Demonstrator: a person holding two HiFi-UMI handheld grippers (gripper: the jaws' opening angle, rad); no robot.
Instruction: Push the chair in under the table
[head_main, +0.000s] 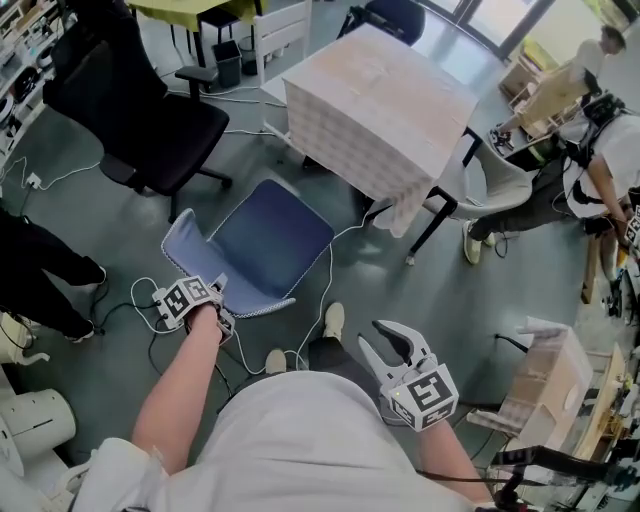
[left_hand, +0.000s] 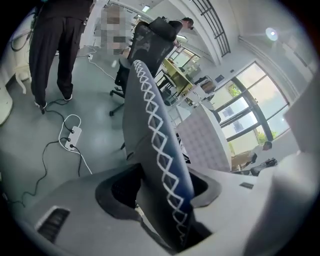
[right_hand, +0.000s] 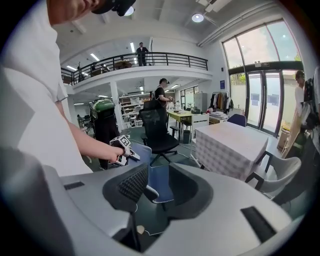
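Left arm outstretched, left gripper (head_main: 222, 305) jaws closing astride chair (head_main: 270, 240) backrest; right gripper (head_main: 378, 335) wide, empty; open floor (head_main: 330, 200) before table (head_main: 380, 90)

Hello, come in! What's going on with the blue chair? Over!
Left gripper jaws closing around the blue chair backrest. Right gripper open, empty. Chair not yet under the table. White cable on the floor beside it. Over.

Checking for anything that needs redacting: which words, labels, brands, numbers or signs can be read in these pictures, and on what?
No text can be read in any view.
Blue wall sign: too small to read.
Left cube and right cube: black-and-white square patterns only, no letters or numbers.
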